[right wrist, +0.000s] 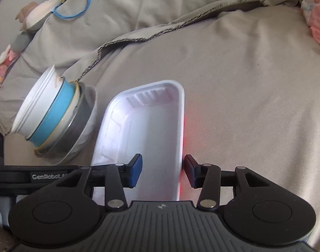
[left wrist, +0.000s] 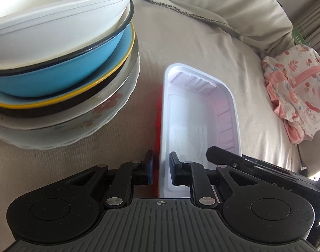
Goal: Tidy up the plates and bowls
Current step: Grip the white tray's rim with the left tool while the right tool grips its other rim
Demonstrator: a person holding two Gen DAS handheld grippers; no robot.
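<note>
**Tray Gripped at Its Left Wall, Stack Already Built Beside It**

Beige-sheeted bed (right wrist: 244,84) underneath everything, rumpled, with a raw-edged blanket fold behind. No counter anywhere in view.

Stack of bowls and plates (left wrist: 61,67) to the left of the tray, near but apart: white ribbed bowl on top, blue bowl under it, yellow-rimmed piece, dark band, steel rim, floral scalloped dish at the base. From the right wrist view, same stack (right wrist: 54,117) leaning, not quite plumb. Judged mostly done: round pieces nested largest-at-bottom, nothing else round loose on the sheet within view.

White rectangular plastic tray (right wrist: 145,130) still outside the stack, open side up, on or just above the sheet; contact underneath not discernible. Long axis running away from both cameras, near short end under the gripper bodies, far short end with its ribbed wall (left wrist: 199,82) toward the pillows. A red glow along one long side, source unclear.

Left gripper (left wrist: 161,169) clenched on the tray's left long wall, one pad outside, one inside. Right gripper (right wrist: 163,171) straddling the right long wall, jaws partly apart; inner blue pad clear of the wall, outer pad at or just beside the rim, so no firm grasp visible there.

Left to do, by judgement: placing this tray. Small floral cloth (left wrist: 296,92) off to the right, uninvolved.
</note>
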